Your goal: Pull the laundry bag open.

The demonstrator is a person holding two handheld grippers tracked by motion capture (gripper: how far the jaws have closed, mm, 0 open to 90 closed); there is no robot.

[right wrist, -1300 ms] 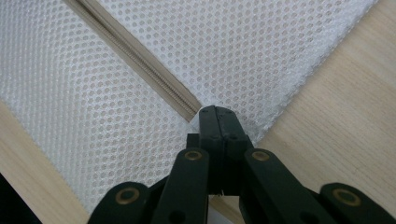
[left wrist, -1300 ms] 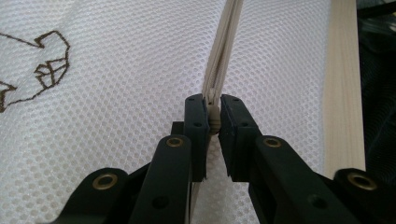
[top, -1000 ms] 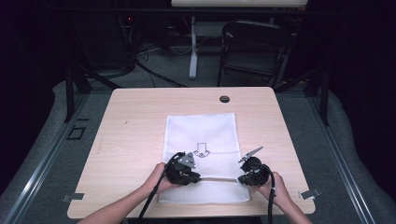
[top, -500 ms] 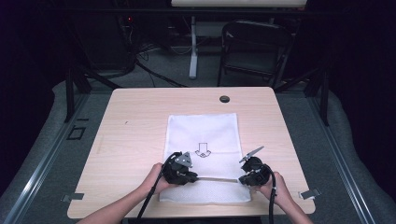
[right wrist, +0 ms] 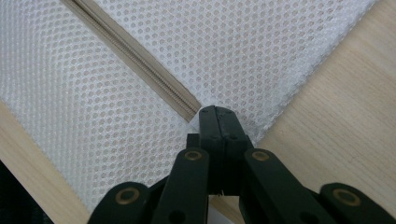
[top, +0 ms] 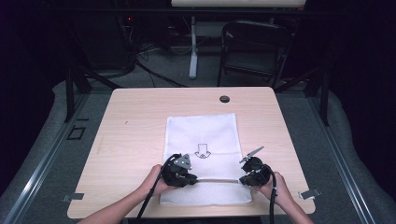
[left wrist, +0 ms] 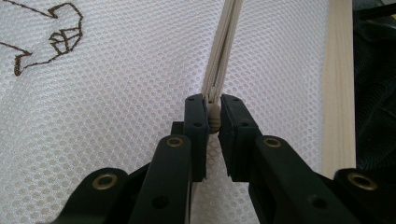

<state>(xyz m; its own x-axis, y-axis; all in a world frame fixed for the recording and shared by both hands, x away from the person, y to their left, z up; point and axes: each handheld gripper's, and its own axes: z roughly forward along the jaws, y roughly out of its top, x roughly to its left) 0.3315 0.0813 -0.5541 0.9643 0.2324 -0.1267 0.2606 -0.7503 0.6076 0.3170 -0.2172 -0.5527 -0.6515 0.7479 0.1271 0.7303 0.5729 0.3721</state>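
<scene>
Dark floor, cables and a folding chair (top: 254, 49) lie beyond the pale wooden bench (top: 140, 121), and on the bench, toward the person's edge, a white mesh bag (top: 201, 135) lies flat with a small arrow printed near its middle. A beige zip (top: 217, 179) runs across the bag near its close end, and both tools work on that line. The left tongs (top: 192, 178) are clamped on the zip's slider (left wrist: 213, 116) — the left gripper view has the two pads pressing it from either side, with the zip's two halves parting just beyond it. The right tongs (top: 243, 178) are shut tight on the bag's fabric at the end of the zip (right wrist: 140, 65), close to the bag's edge, where the right gripper view has the pads meeting right at the zip's end. I judge the step in hand to be working the zip along — one tool anchors the bag, the other drives the slider. The next move calls for a straight, level pull of the slider along the zip line while the right tongs keep the mesh taut; a sideways tug could snag the teeth or bunch the soft mesh.
</scene>
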